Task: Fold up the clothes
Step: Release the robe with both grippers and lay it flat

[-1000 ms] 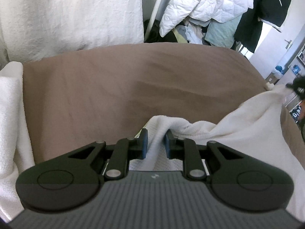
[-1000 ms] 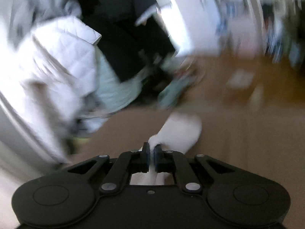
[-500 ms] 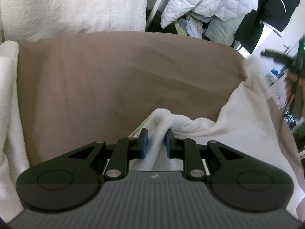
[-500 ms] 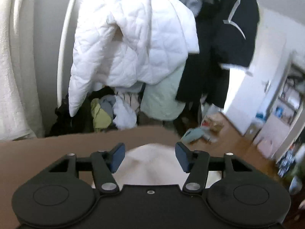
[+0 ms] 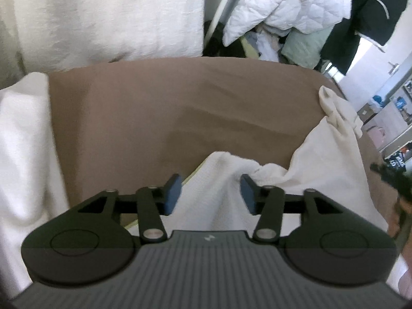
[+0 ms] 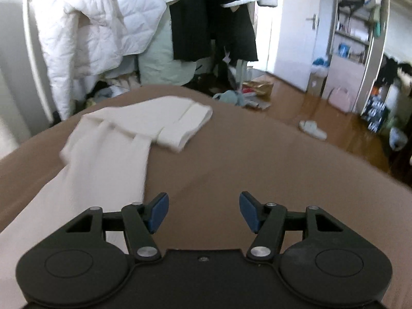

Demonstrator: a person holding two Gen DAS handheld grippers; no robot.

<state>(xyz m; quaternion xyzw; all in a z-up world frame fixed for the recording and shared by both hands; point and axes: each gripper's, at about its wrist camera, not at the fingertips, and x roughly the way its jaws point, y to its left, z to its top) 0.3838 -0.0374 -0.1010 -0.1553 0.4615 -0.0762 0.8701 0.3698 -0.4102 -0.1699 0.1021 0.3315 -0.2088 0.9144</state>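
Counts: 1 cream knit garment (image 6: 108, 154) sprawled on 1 brown bedsheet (image 6: 257, 159), ahead-left of the right claw (image 6: 204, 212). 1 white towel (image 5: 23, 154) far left of the left claw (image 5: 209, 193). 1 white quilted jacket (image 6: 97, 25) and 1 black coat (image 6: 213, 15) hanging beyond. 1 pale slipper (image 6: 312, 128) on the floor, ahead-right of the right claw. 2 claws total.

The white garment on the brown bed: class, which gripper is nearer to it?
Left. The left gripper straddles a bunched fold of the white garment, pads clear. The right gripper hangs over bare brown bed beside it.
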